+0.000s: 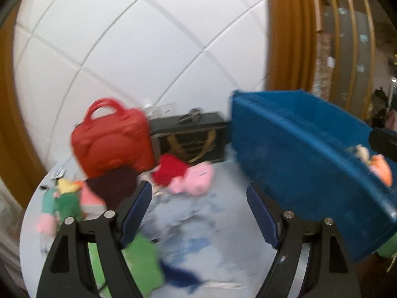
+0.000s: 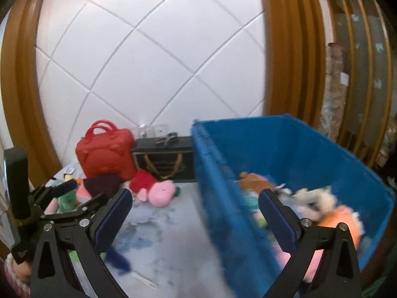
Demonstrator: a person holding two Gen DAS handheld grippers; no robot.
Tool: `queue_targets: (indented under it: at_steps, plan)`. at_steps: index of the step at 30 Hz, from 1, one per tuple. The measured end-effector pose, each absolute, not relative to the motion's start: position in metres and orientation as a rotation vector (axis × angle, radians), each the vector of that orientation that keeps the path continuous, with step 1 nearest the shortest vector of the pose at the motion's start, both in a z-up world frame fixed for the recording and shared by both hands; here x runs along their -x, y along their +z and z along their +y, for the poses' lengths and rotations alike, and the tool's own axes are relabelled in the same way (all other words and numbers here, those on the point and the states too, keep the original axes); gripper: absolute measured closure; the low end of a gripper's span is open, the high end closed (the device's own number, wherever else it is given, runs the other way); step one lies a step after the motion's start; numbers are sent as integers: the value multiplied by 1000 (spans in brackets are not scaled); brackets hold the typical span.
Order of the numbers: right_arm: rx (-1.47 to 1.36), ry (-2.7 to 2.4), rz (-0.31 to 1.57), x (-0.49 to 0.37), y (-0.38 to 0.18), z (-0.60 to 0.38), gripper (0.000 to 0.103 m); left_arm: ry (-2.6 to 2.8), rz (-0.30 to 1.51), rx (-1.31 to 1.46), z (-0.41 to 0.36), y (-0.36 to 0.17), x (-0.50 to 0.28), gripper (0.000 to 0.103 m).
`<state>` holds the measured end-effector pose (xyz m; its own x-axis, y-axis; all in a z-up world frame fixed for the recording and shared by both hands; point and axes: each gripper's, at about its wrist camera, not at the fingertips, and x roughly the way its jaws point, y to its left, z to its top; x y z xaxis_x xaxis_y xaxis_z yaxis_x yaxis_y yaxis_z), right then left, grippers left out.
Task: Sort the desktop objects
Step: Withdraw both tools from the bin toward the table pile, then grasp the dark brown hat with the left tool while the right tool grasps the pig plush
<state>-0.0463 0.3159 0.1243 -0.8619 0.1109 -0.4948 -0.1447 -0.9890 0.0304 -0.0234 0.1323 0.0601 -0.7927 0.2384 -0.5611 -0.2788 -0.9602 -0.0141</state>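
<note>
My left gripper (image 1: 198, 192) is open and empty over the pale tabletop (image 1: 223, 223), pointing at a pink pig plush in a red dress (image 1: 191, 177). More plush toys (image 1: 62, 201) lie at the left, next to a dark maroon item (image 1: 111, 186). The blue bin (image 1: 310, 159) stands to the right. In the right wrist view my right gripper (image 2: 194, 198) is open and holds nothing. It hangs above the left wall of the blue bin (image 2: 223, 211), which holds several plush toys (image 2: 317, 203). The left gripper (image 2: 79, 193) shows at the left, near the pig plush (image 2: 158, 193).
A red handbag (image 1: 111, 139) and a black box with gold handles (image 1: 188, 139) stand at the back against the white tiled wall. A green cloth (image 1: 146, 260) and a dark blue item (image 1: 181, 277) lie under the left finger. Scissors (image 2: 168, 136) rest on the black box.
</note>
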Motion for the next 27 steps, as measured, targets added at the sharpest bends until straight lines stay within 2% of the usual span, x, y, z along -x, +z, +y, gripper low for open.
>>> queue_targets:
  at_steps: [7,13,18,27]
  plan:
    - [959,2890,198,118,79,265,0,2832,-13,1039,11,16,64,25]
    - [1152,2841,150,179,39,244,0,2891,-117,1196,-55,-29,108,25]
    - [1278,2799,130,228,7,248,0,2858,-183,1304,-64,-60,150,25]
    - [1515,2685,151,332,-81,270,0,2765,-68,1417,-19,-120,249,25]
